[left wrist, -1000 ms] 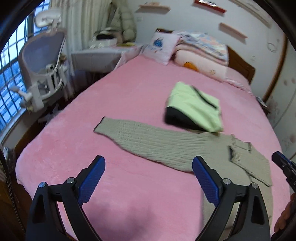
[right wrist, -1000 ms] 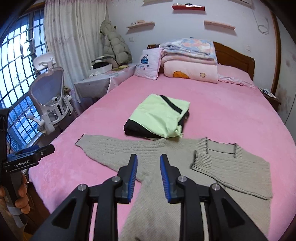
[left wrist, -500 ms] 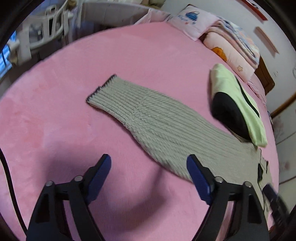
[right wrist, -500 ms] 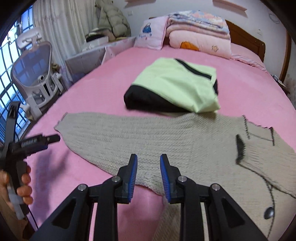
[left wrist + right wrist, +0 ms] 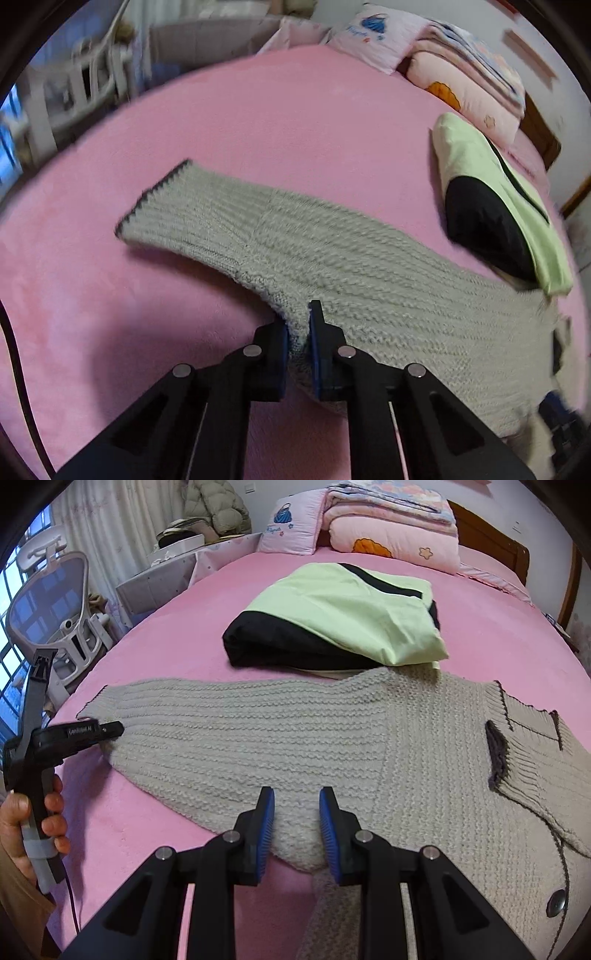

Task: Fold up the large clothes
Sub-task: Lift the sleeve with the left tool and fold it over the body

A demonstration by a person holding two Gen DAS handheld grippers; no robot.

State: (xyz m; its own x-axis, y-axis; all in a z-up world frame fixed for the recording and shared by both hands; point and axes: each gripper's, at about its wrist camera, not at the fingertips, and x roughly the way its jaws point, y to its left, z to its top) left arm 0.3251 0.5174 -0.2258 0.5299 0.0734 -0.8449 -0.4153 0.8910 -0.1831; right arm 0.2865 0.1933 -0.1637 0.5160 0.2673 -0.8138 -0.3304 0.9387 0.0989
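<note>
Sweater [image 5: 332, 746], grey and ribbed, is the garment we are folding; it lies flat across the pink bed [image 5: 498, 646], its long sleeve running out ahead and to the left of our right gripper [image 5: 297, 801]. That gripper's blue pads stand a little apart over the sleeve's near edge at the underarm, with knit bulging up between them; we cannot tell whether they touch it. Our left gripper [image 5: 297, 325] has its pads pressed nearly together on a pinch of the sleeve's lower edge, the cuff lying ahead and to its left.

Beyond the sweater, straight ahead of the right gripper, sits a folded green-and-black garment [image 5: 343, 616], its near edge just touching the sweater's shoulder. Further off, folded quilts [image 5: 391, 524] and a pillow [image 5: 291, 524] are stacked at the headboard.

Nothing we see serves as a container.

Only the right wrist view shows the sweater's body: the second sleeve [image 5: 532, 760] folded over the chest and a dark button [image 5: 557, 899] near the right gripper's right side. It also shows our left hand [image 5: 22, 812] gripping the left tool's handle and an office chair [image 5: 51, 613] far left. Only the left wrist view shows the left pads closed on the knit.
</note>
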